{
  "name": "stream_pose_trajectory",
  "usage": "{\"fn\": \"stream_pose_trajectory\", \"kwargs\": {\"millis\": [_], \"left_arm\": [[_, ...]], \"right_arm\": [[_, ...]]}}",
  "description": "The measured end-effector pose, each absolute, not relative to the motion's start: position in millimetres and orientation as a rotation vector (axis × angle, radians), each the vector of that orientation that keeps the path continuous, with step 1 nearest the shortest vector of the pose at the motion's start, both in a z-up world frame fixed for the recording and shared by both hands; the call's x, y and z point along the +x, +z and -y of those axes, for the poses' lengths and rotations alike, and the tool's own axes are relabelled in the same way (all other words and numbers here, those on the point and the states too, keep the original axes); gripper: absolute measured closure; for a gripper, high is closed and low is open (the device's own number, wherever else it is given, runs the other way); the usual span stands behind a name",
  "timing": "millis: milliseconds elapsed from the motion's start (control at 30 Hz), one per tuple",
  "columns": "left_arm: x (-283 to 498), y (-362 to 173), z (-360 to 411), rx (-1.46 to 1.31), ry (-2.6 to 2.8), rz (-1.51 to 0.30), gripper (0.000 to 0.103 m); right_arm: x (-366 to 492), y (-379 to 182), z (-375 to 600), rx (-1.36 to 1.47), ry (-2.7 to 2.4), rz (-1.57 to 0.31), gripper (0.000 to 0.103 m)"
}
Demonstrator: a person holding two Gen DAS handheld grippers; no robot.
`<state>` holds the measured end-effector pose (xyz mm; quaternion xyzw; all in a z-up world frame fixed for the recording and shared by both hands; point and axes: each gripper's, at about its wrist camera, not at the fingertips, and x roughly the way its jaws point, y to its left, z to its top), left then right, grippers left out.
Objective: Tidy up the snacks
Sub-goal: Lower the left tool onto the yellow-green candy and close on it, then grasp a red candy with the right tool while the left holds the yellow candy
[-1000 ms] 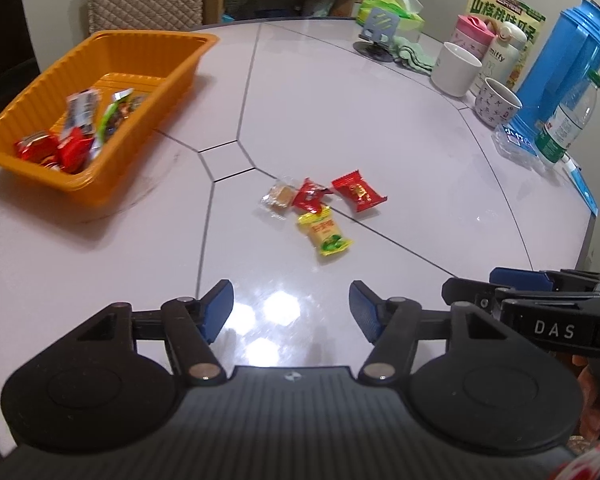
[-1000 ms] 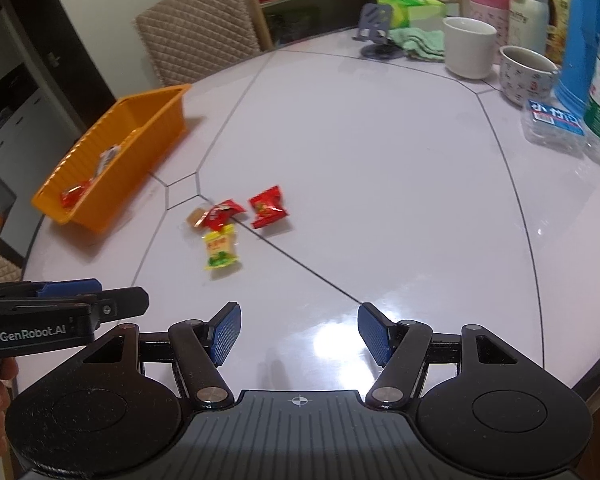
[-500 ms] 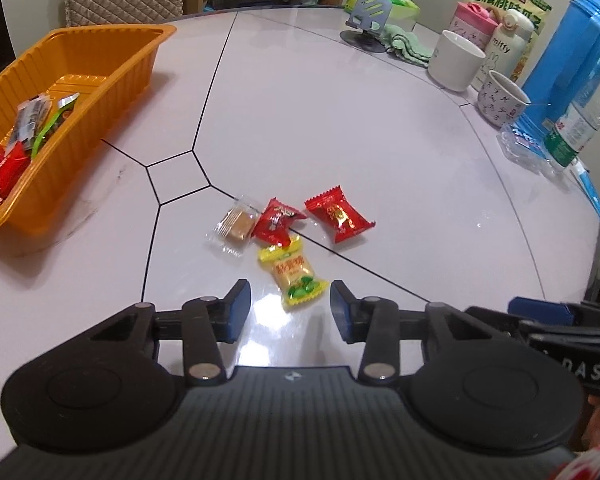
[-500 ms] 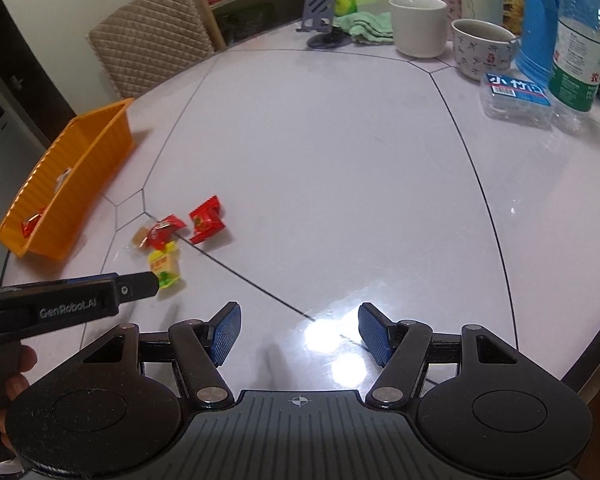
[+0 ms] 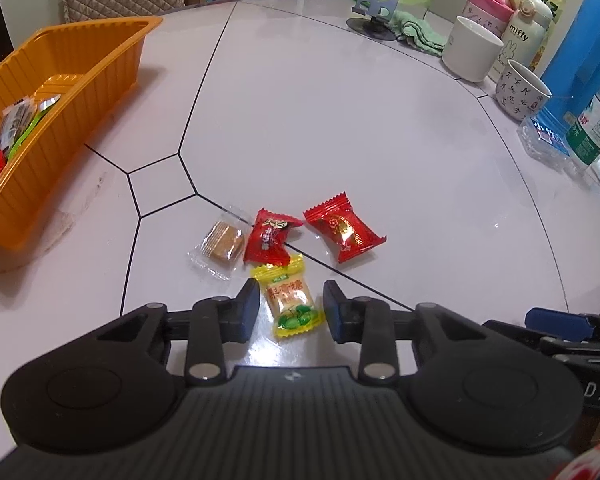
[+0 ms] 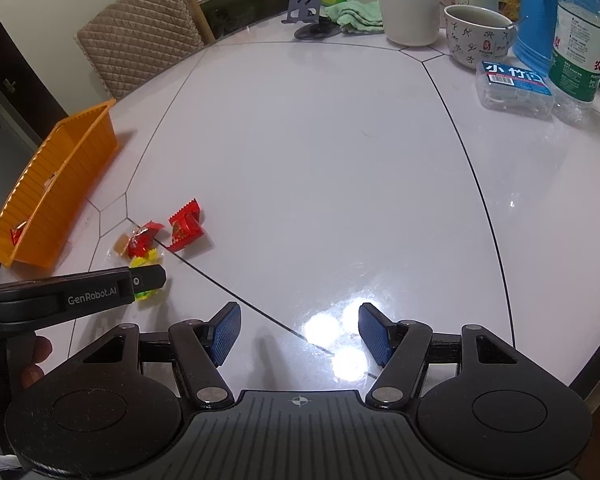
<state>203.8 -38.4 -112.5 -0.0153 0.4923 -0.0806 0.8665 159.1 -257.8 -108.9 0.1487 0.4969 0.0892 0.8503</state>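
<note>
A: You brought the left tongs [image 5: 287, 310] down and forward over the last second, from well short of the loose snacks to right over the yellow candy [image 5: 290, 301], and their jaws had just been closing as you came in.

B: Were they on it?

A: Not that I could see. The yellow candy lay flat on the tabletop [image 5: 340, 128] between the two pads, with a sliver of gap on each side. Narrow, but not pinching.

B: And the right tongs [image 6: 299, 334]?

A: You held them half open over bare tabletop, nothing between the pads. They had drifted slightly but their opening had not changed.

B: So where did that leave the job?

A: I'd say one pick about to land, three more waiting: the clear-wrapped biscuit [image 5: 219, 242], the red packet [image 5: 270, 237] touching the yellow candy's top edge, and the red candy [image 5: 342, 230] just beside it.

B: The container?

A: The orange tray [image 5: 100, 68] sat well apart on the left, already holding a few wrapped snacks [image 5: 8, 132] at its near end. The far end was bare.
</note>
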Motion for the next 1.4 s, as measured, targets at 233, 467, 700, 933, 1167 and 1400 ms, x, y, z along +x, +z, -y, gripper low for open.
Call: {"fn": "stream_pose_trajectory", "kwargs": {"millis": [233, 467, 700, 933, 1167, 1400], "left_arm": [[200.6, -112.7, 36.4, 0.006, -0.174, -1.023, 0.084], [189.8, -111.7, 26.9, 0.012, -0.18, -1.035, 0.085], [179.9, -107.2, -2.1, -0.011, -0.112, -1.033, 0.085], [180.0, -99.0, -37.6, -0.044, -0.019, -1.018, 0.085], [180.7, -93.1, -57.4, -0.067, 0.026, -0.998, 0.085], [180.4, -92.7, -69.3, -0.078, 0.04, -0.999, 0.085]], "right_arm": [[162.6, -111.8, 255.8, 0.312, 0.204, -1.053, 0.038], [164.8, -110.6, 246.2, 0.3, 0.251, -1.041, 0.038], [171.7, -100.4, 221.6, 0.273, 0.352, -0.986, 0.038], [189.6, -89.1, 182.1, 0.218, 0.462, -0.915, 0.058], [215.6, -95.8, 149.0, 0.234, 0.512, -0.924, 0.067], [230.8, -110.3, 133.4, 0.224, 0.493, -0.957, 0.075]]}}
